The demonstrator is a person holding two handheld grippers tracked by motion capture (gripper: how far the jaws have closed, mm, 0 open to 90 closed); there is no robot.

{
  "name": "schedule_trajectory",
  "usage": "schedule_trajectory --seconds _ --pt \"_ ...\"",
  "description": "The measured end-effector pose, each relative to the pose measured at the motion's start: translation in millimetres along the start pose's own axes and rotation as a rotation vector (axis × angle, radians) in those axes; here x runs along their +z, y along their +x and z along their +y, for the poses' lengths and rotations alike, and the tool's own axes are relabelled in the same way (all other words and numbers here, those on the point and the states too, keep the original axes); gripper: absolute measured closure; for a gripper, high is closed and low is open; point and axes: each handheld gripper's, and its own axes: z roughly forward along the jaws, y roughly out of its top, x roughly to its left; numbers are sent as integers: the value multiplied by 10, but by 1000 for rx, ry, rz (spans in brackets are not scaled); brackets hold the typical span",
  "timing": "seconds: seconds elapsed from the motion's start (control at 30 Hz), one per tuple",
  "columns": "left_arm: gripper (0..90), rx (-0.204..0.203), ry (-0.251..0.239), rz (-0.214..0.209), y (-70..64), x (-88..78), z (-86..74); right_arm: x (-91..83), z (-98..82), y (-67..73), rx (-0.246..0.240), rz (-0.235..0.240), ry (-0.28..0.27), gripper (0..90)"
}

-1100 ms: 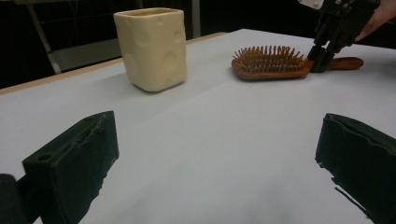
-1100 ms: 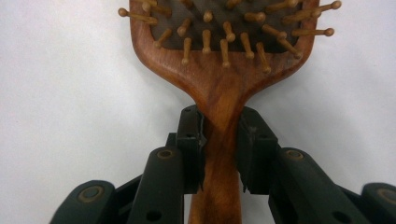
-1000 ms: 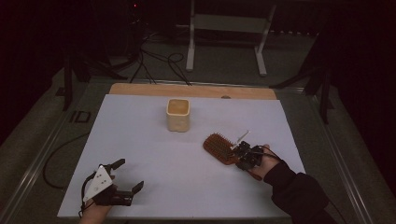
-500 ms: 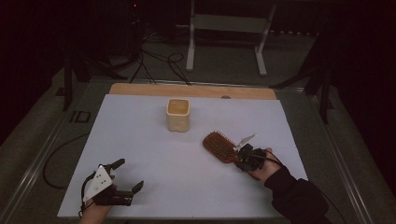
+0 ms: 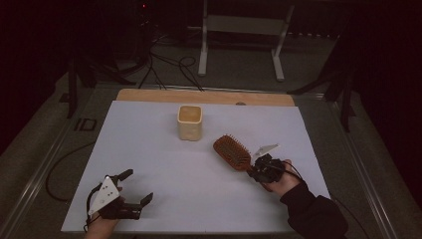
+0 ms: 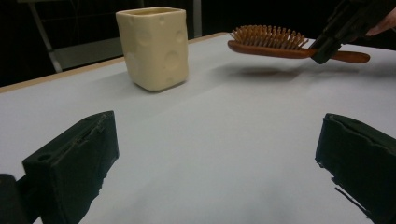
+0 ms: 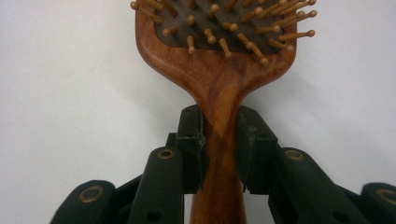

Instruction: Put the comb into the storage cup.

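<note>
The right tool (image 5: 255,168) is clenched on the handle of a wooden hairbrush (image 5: 233,152). In the right gripper view its two black jaws press against either side of the handle (image 7: 219,140), just below where the wood widens into the paddle head, and the bristles (image 7: 224,23) face the camera. Seen from the left gripper view, the hairbrush (image 6: 275,44) is lifted clear of the white sheet, roughly level with bristles up, and a soft shadow lies on the sheet beneath it. The right tool (image 6: 341,28) grips it from the far side, with part of a hand at that picture's edge.

In the high view the brush sits over the right half of the desk (image 5: 149,149), its head pointing up and to the left towards a cream-coloured cup (image 5: 190,122). The cup stands upright near the middle of the far part of the sheet, well apart from the brush. From the left gripper view the cup (image 6: 153,46) is squarish with round dimples pressed into its sides.

The left tool (image 5: 130,190) rests at the near left corner of the sheet, released: its jaws stand wide apart with bare sheet between them. In its own view the left tool (image 6: 219,163) has one black jaw at each side of the picture.

A dark sleeve (image 5: 313,214) covers the person's right forearm at the desk's near edge.
</note>
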Motion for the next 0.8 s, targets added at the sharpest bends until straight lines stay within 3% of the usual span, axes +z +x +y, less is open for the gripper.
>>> schedule_trajectory --seconds 0.2,0.5,0.8 --pt "2 -2 0 0 2 0 0 -44 21 73 -9 -21 -43 728" --pt "2 -9 4 -8 -5 14 5 -215 82 215 -40 -79 -171 728" --pt "2 -50 -3 -42 -27 29 82 -256 69 299 -31 -67 -254 728"
